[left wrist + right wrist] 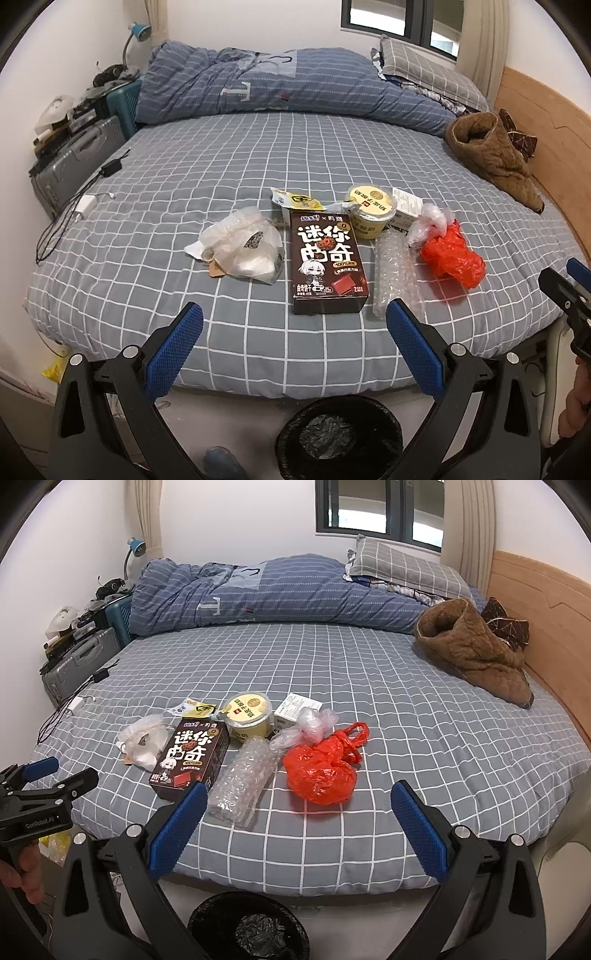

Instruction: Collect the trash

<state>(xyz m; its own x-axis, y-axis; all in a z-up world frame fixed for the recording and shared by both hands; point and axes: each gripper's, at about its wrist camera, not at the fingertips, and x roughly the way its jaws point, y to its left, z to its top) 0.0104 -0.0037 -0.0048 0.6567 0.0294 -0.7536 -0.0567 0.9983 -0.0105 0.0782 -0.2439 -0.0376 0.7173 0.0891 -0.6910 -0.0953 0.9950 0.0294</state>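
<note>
Left wrist view: trash, including a cookie box (327, 264) and red plastic bag (452, 254), lies on the grid-sheeted bed (184, 177); black-lined bin (340, 437) on floor below. Both grippers' jaws spread wide, empty.

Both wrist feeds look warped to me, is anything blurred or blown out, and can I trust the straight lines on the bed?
Left wrist view: sharp, evenly lit, but fisheye bends the bed sheet grid and blacks out the corners; the bin is dark. Right wrist view: same bowing, the window is bright yet not washed out; the red bag is clear, with mild shine.
</note>
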